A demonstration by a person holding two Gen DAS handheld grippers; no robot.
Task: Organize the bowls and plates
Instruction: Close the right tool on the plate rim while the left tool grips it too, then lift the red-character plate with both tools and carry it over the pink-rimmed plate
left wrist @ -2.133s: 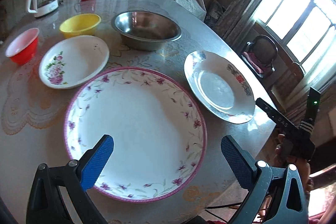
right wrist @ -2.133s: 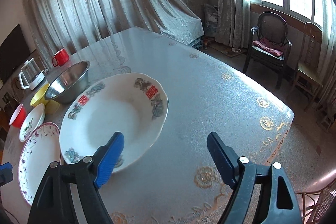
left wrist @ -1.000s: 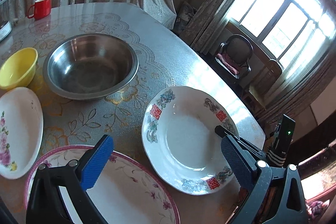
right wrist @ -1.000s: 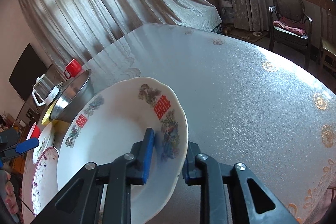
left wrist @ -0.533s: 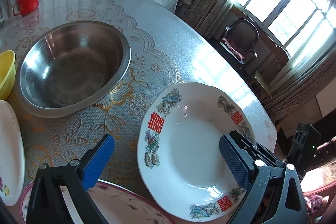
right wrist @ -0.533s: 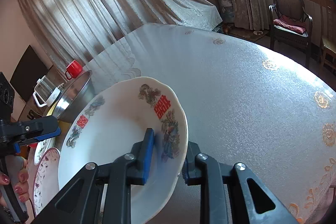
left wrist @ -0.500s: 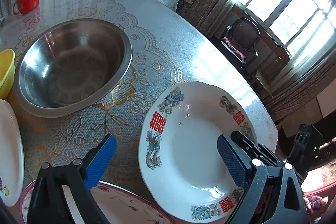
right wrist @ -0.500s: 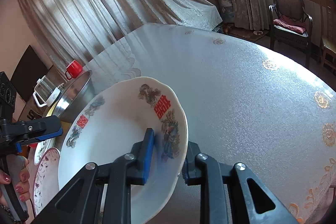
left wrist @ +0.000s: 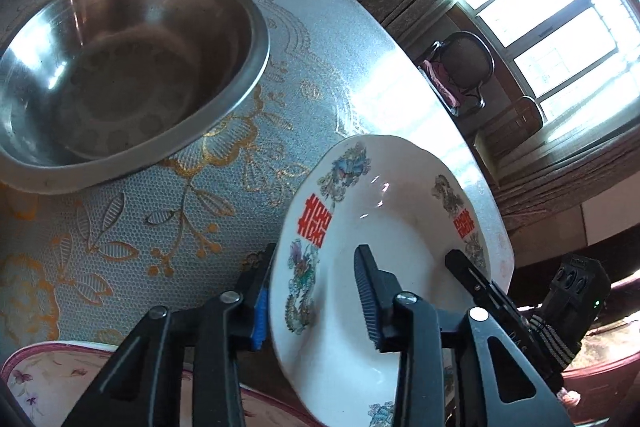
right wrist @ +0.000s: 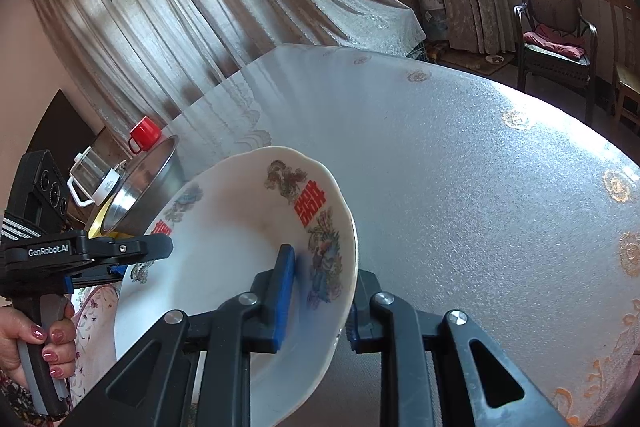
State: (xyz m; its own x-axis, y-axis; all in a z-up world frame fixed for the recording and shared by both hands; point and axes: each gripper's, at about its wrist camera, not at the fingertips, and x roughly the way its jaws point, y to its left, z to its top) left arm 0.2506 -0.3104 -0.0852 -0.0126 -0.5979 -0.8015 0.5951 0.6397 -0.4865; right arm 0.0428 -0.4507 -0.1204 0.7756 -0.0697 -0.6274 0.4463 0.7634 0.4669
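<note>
A white deep plate (left wrist: 400,227) with red characters and dragon prints is held tilted above the table, between both grippers. My right gripper (right wrist: 320,291) is shut on its near right rim, one blue pad inside and one under the edge; one of its fingers (left wrist: 476,283) shows in the left wrist view. My left gripper (left wrist: 312,303) has the opposite rim between its jaws. They are closing, with the blue pad against the outside and the other finger on the inner wall. From the right wrist view the plate (right wrist: 224,227) has the left gripper (right wrist: 132,259) clamped over its left edge.
A large steel bowl (left wrist: 120,67) stands just beyond the plate, with a pink-rimmed floral plate (left wrist: 40,371) beside and below it. A red mug (right wrist: 144,133), a glass kettle (right wrist: 94,179) and a yellow bowl (right wrist: 98,223) sit further left. The round table (right wrist: 440,167) stretches right towards a chair (right wrist: 556,27).
My left gripper came down towards the white plate and narrowed its wide jaws around the left rim. The right gripper kept still, shut on the right rim.
</note>
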